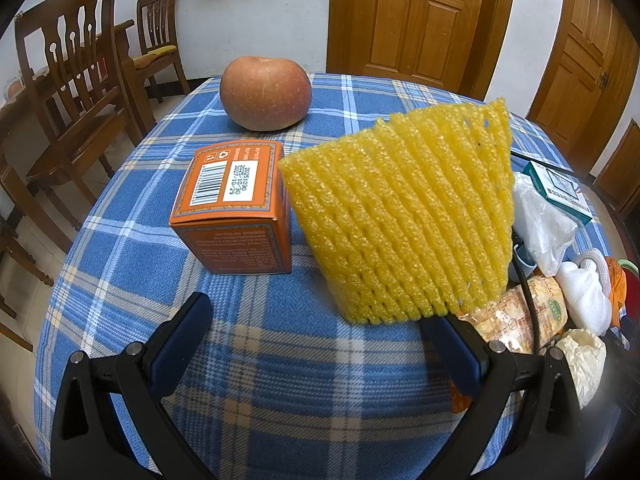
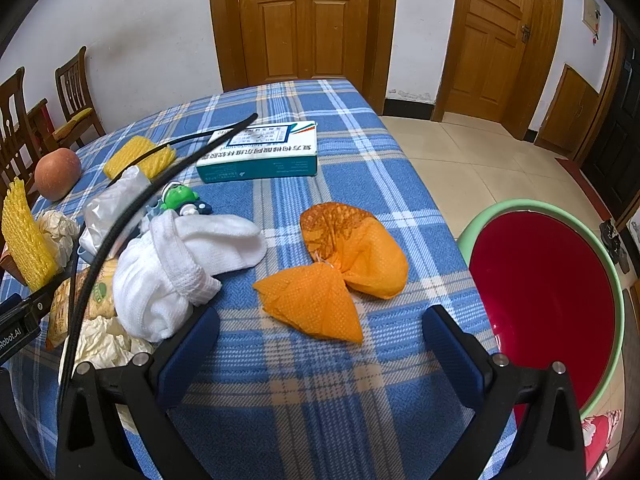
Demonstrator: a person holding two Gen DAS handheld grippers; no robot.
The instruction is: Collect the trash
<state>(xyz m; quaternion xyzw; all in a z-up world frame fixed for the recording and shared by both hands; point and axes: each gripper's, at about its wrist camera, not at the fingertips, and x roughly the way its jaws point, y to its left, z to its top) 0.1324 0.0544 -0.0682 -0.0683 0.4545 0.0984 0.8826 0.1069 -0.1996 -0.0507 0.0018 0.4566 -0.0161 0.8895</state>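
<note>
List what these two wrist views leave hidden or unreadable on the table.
- Basin, right wrist view: its near side is hidden by the right gripper and cut by the frame edge.
- Snack packet, left wrist view: mostly behind the yellow foam net.
- Orange box: side print too small to read.

Foam net [image 1: 400,216] blocks; cloth [image 2: 320,396] clear
</note>
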